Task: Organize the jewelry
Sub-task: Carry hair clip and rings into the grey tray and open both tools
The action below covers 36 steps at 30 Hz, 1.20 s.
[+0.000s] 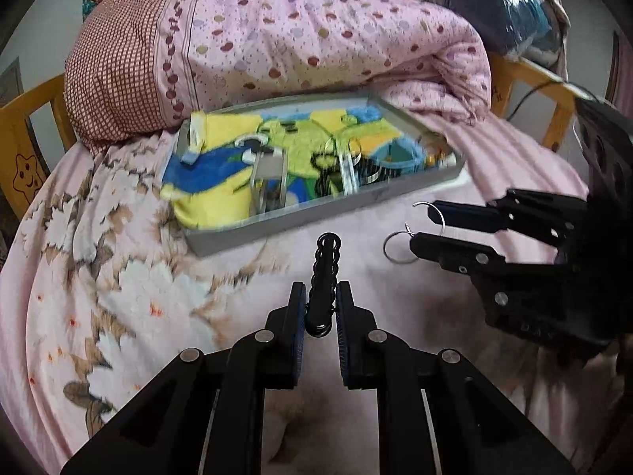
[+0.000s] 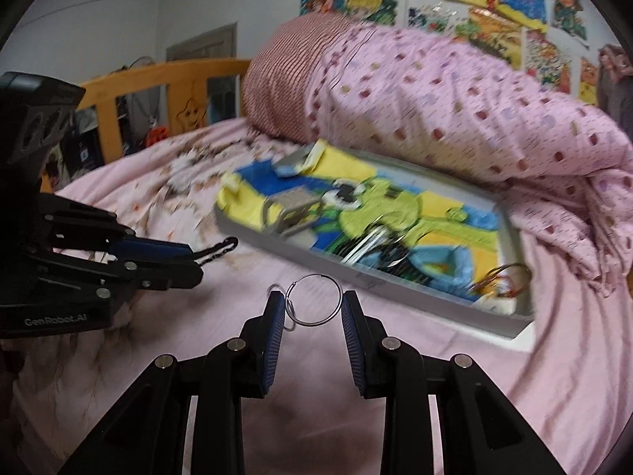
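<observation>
My left gripper (image 1: pixel 321 308) is shut on a black beaded bracelet (image 1: pixel 325 269) that sticks out forward above the pink bed sheet. It also shows in the right wrist view (image 2: pixel 194 259), with the black bracelet (image 2: pixel 219 250) at its tips. My right gripper (image 2: pixel 313 308) is shut on a thin silver hoop earring (image 2: pixel 314 300); a second smaller hoop (image 2: pixel 289 312) hangs by its left finger. In the left wrist view the right gripper (image 1: pixel 427 225) holds the silver hoops (image 1: pixel 399 246). A grey tray (image 1: pixel 316 217) lined with a yellow, blue and green cloth lies ahead with several jewelry pieces.
A rolled pink dotted quilt (image 1: pixel 316 39) lies behind the tray (image 2: pixel 395 281). Wooden bed rails (image 1: pixel 23 138) run along the left and far right. Red-gold bangles (image 2: pixel 502 279) sit in the tray's right corner. A pink floral sheet (image 1: pixel 99 277) covers the bed.
</observation>
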### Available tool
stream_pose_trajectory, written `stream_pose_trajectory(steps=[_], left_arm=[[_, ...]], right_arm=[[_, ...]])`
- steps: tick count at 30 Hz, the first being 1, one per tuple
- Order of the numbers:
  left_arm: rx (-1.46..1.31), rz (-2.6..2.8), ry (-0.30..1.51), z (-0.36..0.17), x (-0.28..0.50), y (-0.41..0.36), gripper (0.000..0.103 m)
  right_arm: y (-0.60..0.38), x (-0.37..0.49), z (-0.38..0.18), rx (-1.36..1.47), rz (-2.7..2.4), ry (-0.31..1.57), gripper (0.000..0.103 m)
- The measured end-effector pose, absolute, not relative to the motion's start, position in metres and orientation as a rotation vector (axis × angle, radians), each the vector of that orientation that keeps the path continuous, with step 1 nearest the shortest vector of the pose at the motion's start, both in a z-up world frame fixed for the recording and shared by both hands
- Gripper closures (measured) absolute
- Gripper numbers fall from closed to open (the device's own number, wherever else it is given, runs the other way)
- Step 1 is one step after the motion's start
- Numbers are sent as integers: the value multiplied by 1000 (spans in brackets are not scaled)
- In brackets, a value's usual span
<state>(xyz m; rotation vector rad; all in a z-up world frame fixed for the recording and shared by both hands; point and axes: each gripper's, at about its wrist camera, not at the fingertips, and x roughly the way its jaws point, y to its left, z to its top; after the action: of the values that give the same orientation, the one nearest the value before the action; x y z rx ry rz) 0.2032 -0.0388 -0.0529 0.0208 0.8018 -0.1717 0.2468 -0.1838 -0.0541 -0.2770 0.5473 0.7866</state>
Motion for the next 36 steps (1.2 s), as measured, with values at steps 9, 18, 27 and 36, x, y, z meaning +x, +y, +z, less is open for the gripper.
stream_pose_trajectory(steps=[9, 18, 27, 36], left_arm=[[-10, -197, 731, -36, 251, -52, 91], [-89, -193, 737, -44, 302, -57, 91], [-122, -107, 767, -68, 327, -57, 91], [-165, -81, 800, -81, 333, -57, 91]], right_arm=[[-218, 290, -39, -197, 607, 481, 75], [-248, 336, -53, -77, 516, 530, 75], [-253, 357, -75, 6, 494, 601, 75], [-254, 359, -79, 20, 494, 634, 75]])
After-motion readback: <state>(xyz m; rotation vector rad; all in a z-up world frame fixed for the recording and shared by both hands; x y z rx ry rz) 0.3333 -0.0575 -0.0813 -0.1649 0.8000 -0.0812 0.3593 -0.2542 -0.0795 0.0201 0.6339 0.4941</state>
